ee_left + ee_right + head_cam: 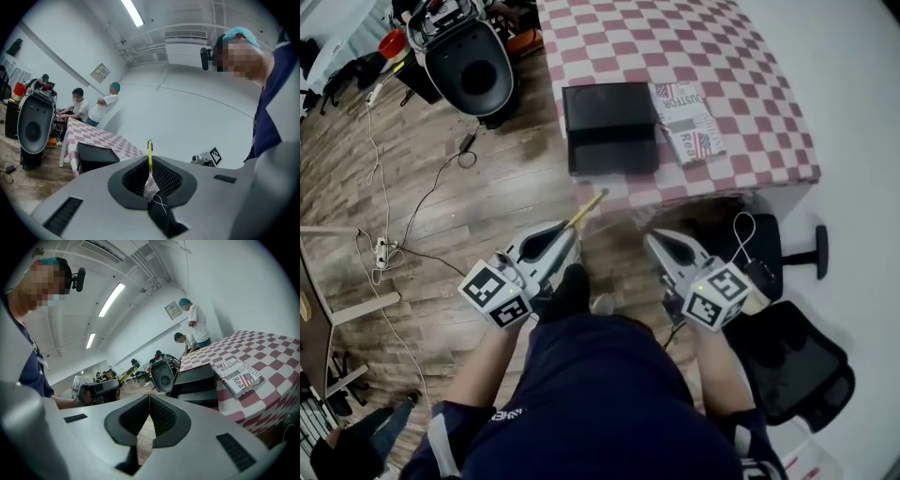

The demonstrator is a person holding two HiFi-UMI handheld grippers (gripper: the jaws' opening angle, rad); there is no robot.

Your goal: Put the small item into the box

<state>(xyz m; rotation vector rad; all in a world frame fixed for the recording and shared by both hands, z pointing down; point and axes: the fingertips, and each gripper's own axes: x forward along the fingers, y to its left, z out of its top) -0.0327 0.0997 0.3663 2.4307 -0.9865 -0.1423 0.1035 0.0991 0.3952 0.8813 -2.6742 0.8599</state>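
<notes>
The red-checked table (750,84) holds the black box (609,127), well apart from both grippers. The right gripper (654,241) is closed on nothing. The left gripper (571,229) pinches a thin yellow stick (589,208) by one end. It might slip out or bump the box's edge. The pack (687,120) beside the box reads "JUSTFOR" and "Rea".

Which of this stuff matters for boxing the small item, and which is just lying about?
For the job:
yellow stick, clamped in left gripper
black box on checked table

Lying about:
printed carton
speaker
floor cables
office chair
</notes>
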